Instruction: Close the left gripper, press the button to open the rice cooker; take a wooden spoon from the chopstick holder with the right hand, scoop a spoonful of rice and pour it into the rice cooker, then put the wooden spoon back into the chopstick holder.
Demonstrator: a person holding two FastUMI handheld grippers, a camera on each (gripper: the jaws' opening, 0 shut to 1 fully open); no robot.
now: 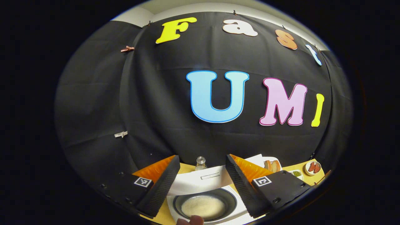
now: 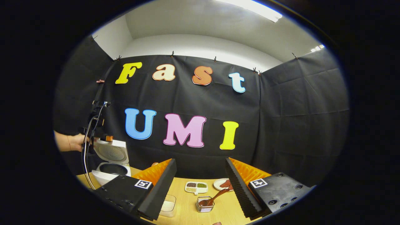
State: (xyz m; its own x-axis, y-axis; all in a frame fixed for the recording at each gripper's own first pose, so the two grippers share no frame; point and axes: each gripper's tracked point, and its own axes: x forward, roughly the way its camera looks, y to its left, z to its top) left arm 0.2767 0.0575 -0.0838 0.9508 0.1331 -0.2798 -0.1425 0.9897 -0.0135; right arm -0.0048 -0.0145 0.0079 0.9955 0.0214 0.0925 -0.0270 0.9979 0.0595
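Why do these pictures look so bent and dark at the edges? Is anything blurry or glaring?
Both views come from fisheye lenses, so straight lines bow. In the right gripper view a ceiling light glares brightly, while the rice cooker and wooden spoon stay fairly sharp. In the left gripper view the lighting is dimmer, and a fingertip at the bottom edge is blurred.

Glossy white plastic cooker (image 1: 200,182) with dark smooth inner pot (image 1: 204,203); wooden spoon (image 2: 215,197) in wire metal holder (image 2: 204,204); matt wood-look table (image 2: 187,203); creased black cloth wall (image 2: 281,125).
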